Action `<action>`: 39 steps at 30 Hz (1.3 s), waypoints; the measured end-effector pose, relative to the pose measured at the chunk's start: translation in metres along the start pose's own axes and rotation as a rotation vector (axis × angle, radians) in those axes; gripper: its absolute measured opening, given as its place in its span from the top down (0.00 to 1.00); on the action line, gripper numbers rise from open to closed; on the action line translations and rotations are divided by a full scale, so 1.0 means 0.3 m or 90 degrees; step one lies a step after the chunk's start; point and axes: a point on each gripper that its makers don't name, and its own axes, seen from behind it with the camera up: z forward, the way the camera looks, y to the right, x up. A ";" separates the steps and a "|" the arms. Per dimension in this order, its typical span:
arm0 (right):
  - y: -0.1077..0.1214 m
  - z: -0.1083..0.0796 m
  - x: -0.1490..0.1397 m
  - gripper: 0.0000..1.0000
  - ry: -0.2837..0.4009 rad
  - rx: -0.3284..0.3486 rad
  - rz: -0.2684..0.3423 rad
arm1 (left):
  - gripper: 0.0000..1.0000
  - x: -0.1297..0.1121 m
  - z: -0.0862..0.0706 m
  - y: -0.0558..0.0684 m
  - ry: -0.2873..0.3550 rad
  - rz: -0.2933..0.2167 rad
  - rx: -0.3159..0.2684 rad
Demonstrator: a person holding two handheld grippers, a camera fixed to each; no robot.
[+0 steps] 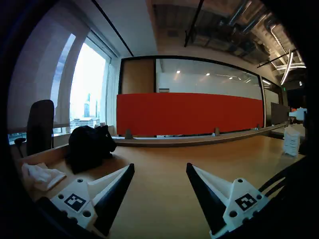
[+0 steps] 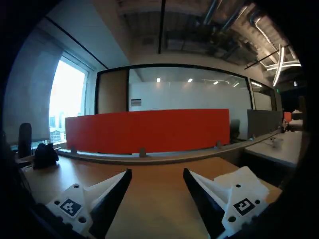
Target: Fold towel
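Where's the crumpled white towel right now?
In the left gripper view, the towel lies on the desk at far left, beside the black bag.

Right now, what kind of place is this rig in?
Most likely an open-plan office. A long wooden desk runs under both claws, a red divider panel stands along its far edge, and a glass-walled room lies behind it. An office chair sits by the window.

Wooden desk [image 1: 167,191]: crumpled towel [image 1: 42,176], bag [image 1: 89,148] (black).
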 end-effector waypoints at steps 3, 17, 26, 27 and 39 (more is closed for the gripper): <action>-0.002 -0.003 -0.046 0.00 0.000 0.005 -0.005 | 0.04 0.000 0.001 0.000 0.000 0.000 0.000; 0.028 0.003 -0.170 0.00 -0.006 0.002 0.018 | 0.04 0.000 0.000 0.001 0.000 0.000 0.000; 0.026 0.014 -0.206 0.00 -0.008 0.006 0.016 | 0.04 0.000 0.000 0.001 0.000 0.000 0.000; 0.025 0.014 -0.210 0.00 -0.008 0.007 0.016 | 0.04 0.000 0.000 0.002 0.000 0.000 0.000; 0.007 0.012 -0.230 0.00 -0.007 0.012 0.012 | 0.03 0.000 0.001 0.001 0.000 0.000 0.000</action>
